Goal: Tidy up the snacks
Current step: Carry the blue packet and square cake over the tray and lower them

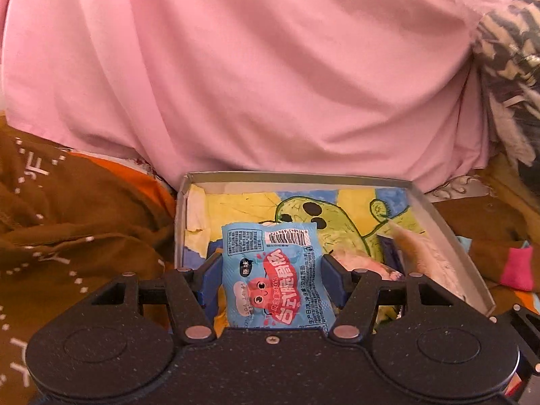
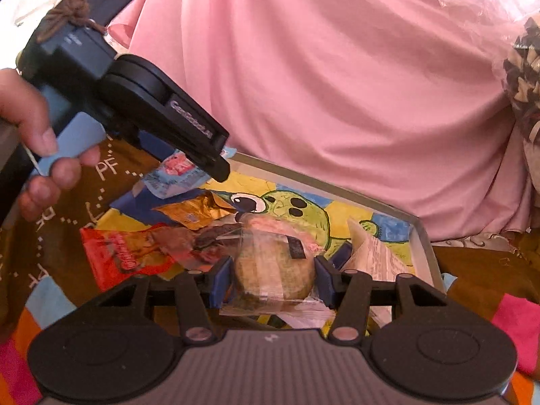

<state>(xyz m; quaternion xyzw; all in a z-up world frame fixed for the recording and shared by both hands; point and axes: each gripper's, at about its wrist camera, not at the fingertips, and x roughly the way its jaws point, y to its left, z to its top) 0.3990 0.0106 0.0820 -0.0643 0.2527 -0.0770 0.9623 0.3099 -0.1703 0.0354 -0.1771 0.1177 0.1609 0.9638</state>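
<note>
Left gripper (image 1: 271, 275) pinches a light-blue snack packet (image 1: 275, 276) over the shallow grey cardboard box (image 1: 435, 209), whose lining shows a green cartoon drawing. Its far rim touches pink fabric (image 1: 253, 67). Right gripper (image 2: 272, 275) clamps a clear-wrapped round pastry (image 2: 273, 270) above the box's near part; red (image 2: 114, 253) and orange (image 2: 192, 211) wrappers lie left.

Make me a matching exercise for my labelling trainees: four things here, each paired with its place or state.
Things:
1. blue packet
2. round clear-wrapped cake
3. red packet
4. box

Places or states:
A. lined with a green cartoon drawing
B. between the right gripper's fingers
C. lying left of the cake
D. between the left gripper's fingers

Pairs: 1-D, 2-B, 3-C, 4-A
</note>
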